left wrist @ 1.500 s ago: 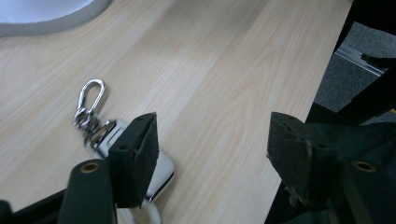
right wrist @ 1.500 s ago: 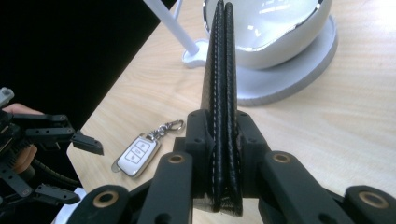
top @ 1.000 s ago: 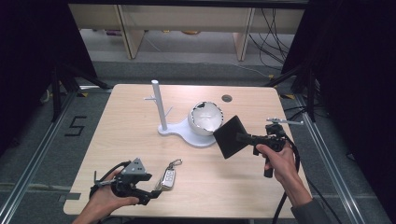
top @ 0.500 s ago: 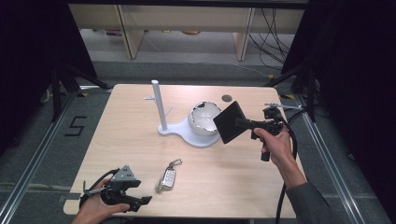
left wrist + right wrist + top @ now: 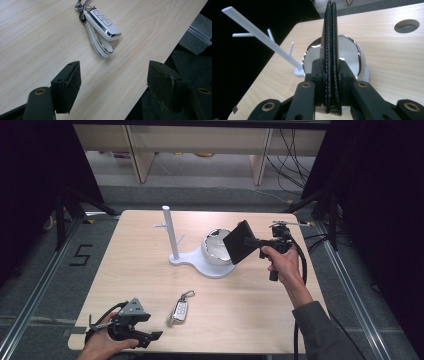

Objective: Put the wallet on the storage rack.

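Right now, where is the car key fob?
In the high view the car key fob lies flat on the table near its front edge, left of centre, just right of the open left gripper.

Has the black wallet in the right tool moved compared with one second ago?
Yes. The black wallet, clamped in the right tool, has moved up and away from the person, now overlapping the bowl on the white stand.
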`<act>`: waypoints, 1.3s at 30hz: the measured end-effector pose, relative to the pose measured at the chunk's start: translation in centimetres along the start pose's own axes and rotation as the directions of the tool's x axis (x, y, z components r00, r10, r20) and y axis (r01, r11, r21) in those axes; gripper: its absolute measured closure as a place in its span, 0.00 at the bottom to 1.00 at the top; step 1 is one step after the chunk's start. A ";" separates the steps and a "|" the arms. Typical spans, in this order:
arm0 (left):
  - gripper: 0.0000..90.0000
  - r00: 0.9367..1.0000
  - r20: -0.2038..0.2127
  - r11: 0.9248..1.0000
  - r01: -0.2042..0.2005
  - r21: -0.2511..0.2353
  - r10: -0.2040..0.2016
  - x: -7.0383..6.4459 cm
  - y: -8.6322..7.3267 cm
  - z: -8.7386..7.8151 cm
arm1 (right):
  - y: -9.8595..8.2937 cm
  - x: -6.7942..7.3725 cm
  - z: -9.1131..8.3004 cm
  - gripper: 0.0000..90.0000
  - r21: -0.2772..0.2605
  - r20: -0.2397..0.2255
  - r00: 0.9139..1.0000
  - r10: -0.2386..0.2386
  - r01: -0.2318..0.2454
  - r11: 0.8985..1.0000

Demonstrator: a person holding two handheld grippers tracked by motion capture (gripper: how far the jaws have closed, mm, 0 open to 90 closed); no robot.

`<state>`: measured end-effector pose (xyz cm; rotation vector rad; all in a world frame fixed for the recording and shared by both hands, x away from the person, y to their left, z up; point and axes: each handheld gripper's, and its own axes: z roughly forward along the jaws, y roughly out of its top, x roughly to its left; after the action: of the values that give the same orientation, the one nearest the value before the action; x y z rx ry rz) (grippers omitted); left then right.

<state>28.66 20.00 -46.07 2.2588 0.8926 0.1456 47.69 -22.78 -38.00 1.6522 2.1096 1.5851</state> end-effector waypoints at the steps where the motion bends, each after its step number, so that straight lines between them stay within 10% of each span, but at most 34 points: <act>1: 0.30 1.000 0.012 1.000 -0.013 0.007 0.013 0.0 0.0 -0.1 | 0.2 0.0 0.3 0.88 -0.002 0.004 1.000 0.001 -0.001 1.000; 15: 0.30 1.000 0.015 1.000 -0.008 0.020 0.007 0.2 -0.4 0.1 | 1.1 -1.0 4.0 0.88 0.014 0.061 0.998 0.008 -0.009 1.000; 17: 0.30 1.000 0.015 1.000 -0.008 0.016 0.007 0.2 -0.5 0.1 | 0.9 -0.7 4.4 0.88 0.034 0.047 0.996 0.081 -0.082 0.996; 18: 0.30 1.000 0.016 1.000 -0.005 0.016 0.005 0.3 -0.5 0.1 | 0.9 -1.3 4.7 0.88 0.019 0.049 0.999 0.011 -0.012 1.000; 19: 0.30 1.000 0.011 1.000 0.009 0.016 -0.009 0.3 -0.6 0.2 | 0.9 -0.8 4.8 0.88 0.038 0.046 0.995 0.088 -0.090 0.995; 24: 0.30 1.000 0.017 1.000 0.000 0.024 0.000 0.4 -0.7 0.2 | 0.7 -1.3 6.0 0.87 0.034 0.053 0.998 0.046 -0.048 0.998; 26: 0.30 1.000 0.018 1.000 0.002 0.024 -0.002 0.4 -0.7 0.3 | 0.5 -1.1 6.3 0.87 0.053 0.056 0.994 0.096 -0.099 0.994; 27: 0.30 1.000 0.011 1.000 0.004 0.025 -0.005 0.4 -0.8 0.4 | 0.5 -1.6 6.6 0.87 0.039 0.058 0.998 0.035 -0.038 0.999; 30: 0.30 1.000 0.022 0.999 0.011 0.035 -0.011 0.3 -0.8 0.5 | 0.4 -1.2 7.0 0.87 0.046 0.065 0.994 0.091 -0.094 0.994; 31: 0.30 1.000 0.020 1.000 0.001 0.032 -0.002 0.4 -0.8 0.6 | 0.4 -1.7 7.2 0.87 0.036 0.055 0.998 0.026 -0.028 0.999; 36: 0.30 1.000 0.020 0.999 0.004 0.039 -0.005 0.4 -1.0 0.7 | 0.0 -1.7 8.0 0.86 0.051 0.058 0.998 0.012 -0.015 0.999; 37: 0.30 1.000 0.013 0.999 0.011 0.037 -0.012 0.4 -1.0 0.8 | -0.1 -1.1 8.0 0.86 0.074 0.057 0.995 0.083 -0.087 0.993; 39: 0.30 1.000 0.021 0.999 -0.002 0.043 0.001 0.5 -1.0 0.7 | -0.2 -1.8 8.4 0.83 0.056 0.066 0.997 0.028 -0.032 0.998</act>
<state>28.72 20.46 -47.32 2.2963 0.8910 0.1045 53.01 -18.38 -43.14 1.7359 2.1268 1.4710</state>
